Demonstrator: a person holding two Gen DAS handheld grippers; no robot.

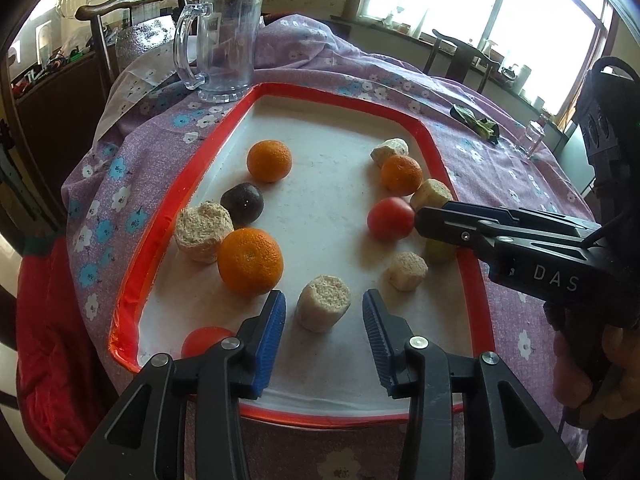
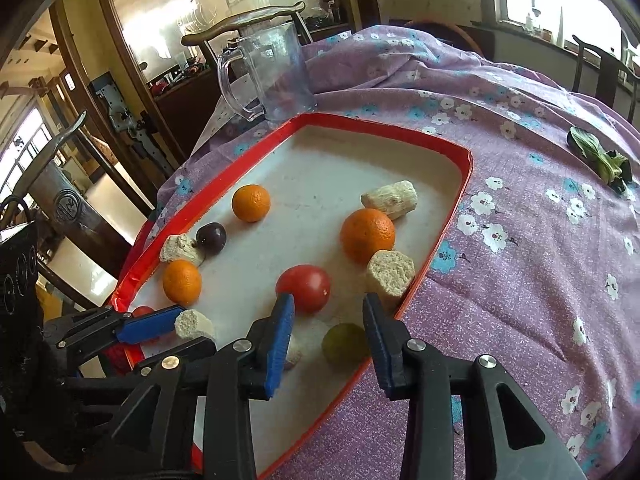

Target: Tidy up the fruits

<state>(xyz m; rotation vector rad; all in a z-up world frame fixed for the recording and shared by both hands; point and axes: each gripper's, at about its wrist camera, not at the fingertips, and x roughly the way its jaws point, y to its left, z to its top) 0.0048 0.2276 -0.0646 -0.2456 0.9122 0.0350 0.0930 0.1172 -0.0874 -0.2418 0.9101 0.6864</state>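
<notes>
Both tools stand wide and hold nothing. The left tool [image 1: 324, 316] frames a pale corn-cob piece [image 1: 324, 304] near the red-rimmed tray's [image 1: 192, 204] near edge; the right tool [image 2: 328, 316] hovers over a green fruit [image 2: 344, 342], a tomato [image 2: 304, 288] just beyond. Oranges, cob pieces and a dark plum [image 1: 242, 204] lie mixed — sorting looks unsettled. Farther off, a clear mug [image 1: 224, 48] stands on the tabletop. A next pick would need closing squarely on one piece.
</notes>
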